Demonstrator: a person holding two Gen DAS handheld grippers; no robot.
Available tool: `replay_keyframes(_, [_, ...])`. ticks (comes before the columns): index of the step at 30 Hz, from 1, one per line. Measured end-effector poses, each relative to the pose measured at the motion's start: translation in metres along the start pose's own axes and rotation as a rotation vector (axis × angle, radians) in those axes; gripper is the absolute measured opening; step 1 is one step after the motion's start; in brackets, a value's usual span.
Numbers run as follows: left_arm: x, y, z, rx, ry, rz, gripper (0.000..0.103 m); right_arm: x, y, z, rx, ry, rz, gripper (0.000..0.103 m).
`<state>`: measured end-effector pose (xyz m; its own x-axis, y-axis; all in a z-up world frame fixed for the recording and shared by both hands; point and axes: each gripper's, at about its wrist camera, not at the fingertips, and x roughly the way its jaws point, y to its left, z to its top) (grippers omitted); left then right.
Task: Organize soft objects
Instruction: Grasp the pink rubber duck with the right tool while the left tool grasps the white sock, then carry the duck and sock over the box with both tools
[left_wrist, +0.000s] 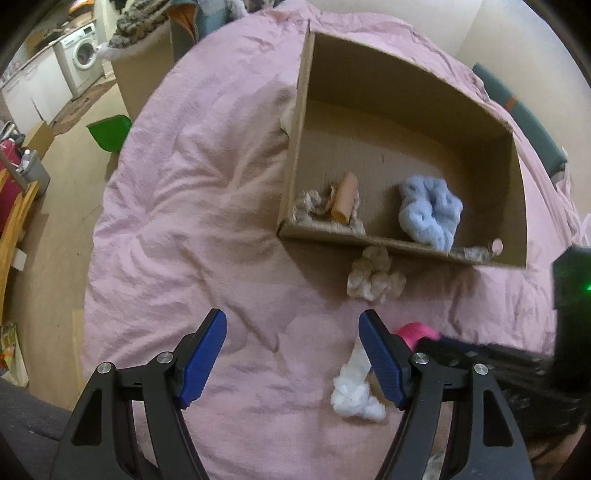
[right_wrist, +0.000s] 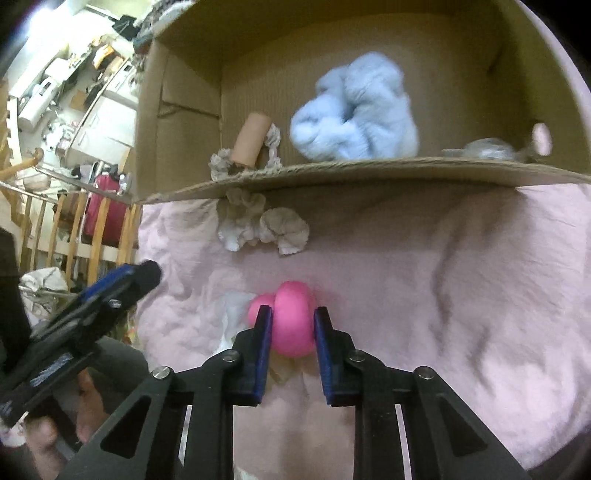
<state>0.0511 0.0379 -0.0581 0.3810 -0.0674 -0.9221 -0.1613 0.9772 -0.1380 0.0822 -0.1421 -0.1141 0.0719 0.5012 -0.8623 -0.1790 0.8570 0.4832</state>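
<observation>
The right gripper (right_wrist: 291, 325) was clamped on a bright pink squashy ball (right_wrist: 293, 319), low over the pink bedspread (right_wrist: 461, 295). The left gripper (left_wrist: 293, 354) hung spread and empty (beside white stuffing (left_wrist: 354, 395)). This looked like the pickup step; next, probably a lift over the near wall of the brown cardboard box (right_wrist: 369, 171).

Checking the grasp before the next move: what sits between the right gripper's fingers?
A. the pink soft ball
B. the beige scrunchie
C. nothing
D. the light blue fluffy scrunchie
A: the right gripper has its blue pads pressed on both sides of the pink soft ball, above the pink bedspread.
</observation>
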Motion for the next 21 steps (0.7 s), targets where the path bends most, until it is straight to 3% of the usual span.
replay_keyframes(3, [0.008, -0.002, -0.007, 0.026, 0.060, -0.005, 0.068, -0.021, -0.001, -0.002, 0.000, -0.048, 0.001, 0.024])
replay_keyframes(8, [0.028, -0.012, -0.020, 0.070, 0.188, -0.065, 0.050, -0.041, -0.002, -0.007, 0.003, -0.102, -0.021, 0.024])
replay_keyframes(14, [0.049, -0.034, -0.033, 0.142, 0.304, -0.120, 0.047, -0.044, -0.012, -0.012, 0.036, -0.114, -0.039, 0.024])
replay_keyframes(17, [0.058, -0.040, -0.036, 0.167, 0.328, -0.113, 0.026, -0.043, -0.014, -0.011, 0.040, -0.119, -0.039, 0.024])
replay_keyframes(21, [0.050, -0.040, -0.034, 0.177, 0.312, -0.141, 0.024, -0.041, -0.014, -0.010, 0.043, -0.119, -0.034, 0.024])
